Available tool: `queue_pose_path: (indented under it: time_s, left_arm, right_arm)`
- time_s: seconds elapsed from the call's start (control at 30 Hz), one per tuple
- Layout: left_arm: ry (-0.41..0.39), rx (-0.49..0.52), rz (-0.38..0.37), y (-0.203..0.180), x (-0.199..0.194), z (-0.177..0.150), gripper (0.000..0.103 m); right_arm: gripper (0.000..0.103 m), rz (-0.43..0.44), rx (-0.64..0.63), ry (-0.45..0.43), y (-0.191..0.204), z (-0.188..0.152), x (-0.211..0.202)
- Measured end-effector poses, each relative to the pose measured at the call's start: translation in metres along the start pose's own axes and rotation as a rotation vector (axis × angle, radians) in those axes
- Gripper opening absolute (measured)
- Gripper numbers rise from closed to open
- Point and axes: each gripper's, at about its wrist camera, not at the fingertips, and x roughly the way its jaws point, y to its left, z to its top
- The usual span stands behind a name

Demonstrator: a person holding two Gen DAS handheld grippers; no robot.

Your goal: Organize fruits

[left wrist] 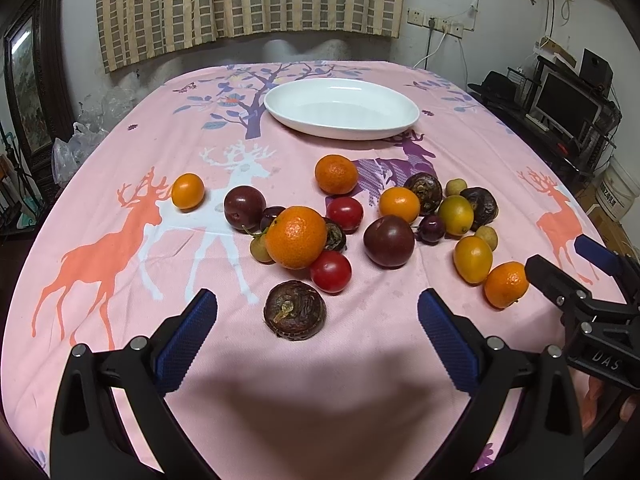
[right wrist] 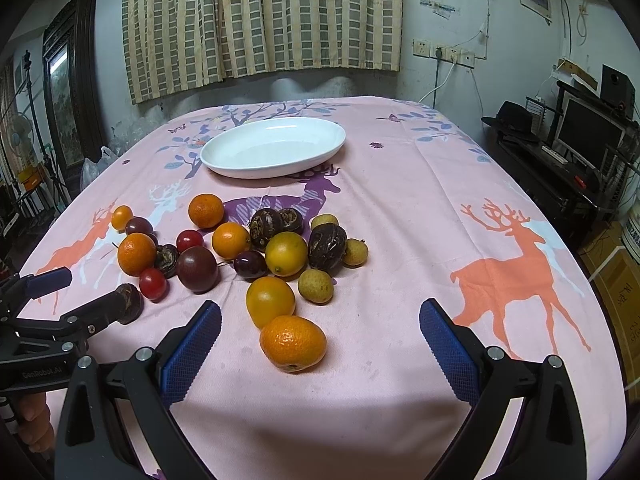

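Note:
Several fruits lie loose on the pink deer tablecloth [left wrist: 120, 184]: oranges, red tomatoes, dark plums, brown chestnut-like fruits and small yellow ones. An empty white oval plate [left wrist: 340, 110] stands beyond them; it also shows in the right wrist view [right wrist: 274, 148]. My left gripper [left wrist: 318, 314] is open, with a brown wrinkled fruit [left wrist: 295, 310] on the cloth between its fingers. My right gripper [right wrist: 320, 328] is open, with a small orange [right wrist: 293, 344] on the cloth between its fingers. The right gripper also shows in the left wrist view [left wrist: 572, 264], and the left gripper in the right wrist view [right wrist: 86, 294].
A curtain and wall stand behind the table. A dark framed cabinet [right wrist: 68, 92] is at the left. A desk with a monitor [right wrist: 588, 136] and cables is at the right. Plastic bags [left wrist: 80, 140] lie by the table's left edge.

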Motion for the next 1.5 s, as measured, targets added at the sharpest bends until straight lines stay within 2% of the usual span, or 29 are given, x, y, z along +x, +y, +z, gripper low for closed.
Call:
queue_pose_path:
  time_s: [0.43, 0.73, 0.9, 0.93, 1.03, 1.07, 1.1, 1.13, 1.23, 1.27, 1.4, 1.47, 1.5]
  left_arm:
    - [0.013, 0.004, 0.004, 0.002, 0.003, -0.003, 0.098]
    - [0.077, 0.002, 0.031, 0.020, 0.021, -0.018, 0.098]
    - [0.119, -0.024, 0.007, 0.028, 0.033, -0.019, 0.098]
    - [0.115, -0.020, 0.003, 0.027, 0.034, -0.017, 0.094]
    - [0.145, 0.018, -0.017, 0.020, 0.044, -0.014, 0.064]
    - [0.164, 0.016, -0.033, 0.019, 0.048, -0.013, 0.060]
    - [0.148, 0.017, -0.023, 0.018, 0.048, -0.012, 0.056]
    - [0.142, 0.026, -0.026, 0.016, 0.048, -0.012, 0.043]
    - [0.138, 0.044, -0.026, 0.013, 0.048, -0.012, 0.041]
    - [0.137, 0.048, -0.027, 0.012, 0.048, -0.012, 0.040]
    - [0.139, 0.055, -0.030, 0.013, 0.046, -0.012, 0.040]
    - [0.138, 0.062, -0.034, 0.012, 0.045, -0.012, 0.040]
    - [0.138, 0.067, -0.036, 0.013, 0.044, -0.012, 0.040]
  right_arm:
    - [0.100, -0.003, 0.001, 0.000, -0.002, 0.000, 0.001]
    - [0.100, -0.011, 0.006, 0.038, -0.012, -0.011, 0.010]
    - [0.100, 0.006, 0.006, 0.046, -0.013, -0.013, 0.014]
    - [0.100, 0.010, 0.003, 0.048, -0.013, -0.013, 0.014]
    - [0.100, 0.018, -0.023, 0.053, -0.011, -0.013, 0.015]
    - [0.100, 0.022, -0.040, 0.058, -0.010, -0.013, 0.015]
    - [0.100, 0.029, -0.056, 0.065, -0.009, -0.013, 0.016]
    - [0.100, 0.034, -0.071, 0.072, -0.008, -0.013, 0.017]
    - [0.099, 0.046, -0.105, 0.097, -0.003, -0.012, 0.023]
    - [0.097, 0.046, -0.128, 0.115, -0.001, -0.012, 0.028]
    - [0.067, 0.063, -0.185, 0.180, 0.009, -0.012, 0.043]
    - [0.056, 0.076, -0.208, 0.230, 0.012, -0.014, 0.056]
    - [0.041, 0.091, -0.210, 0.237, 0.013, -0.015, 0.058]
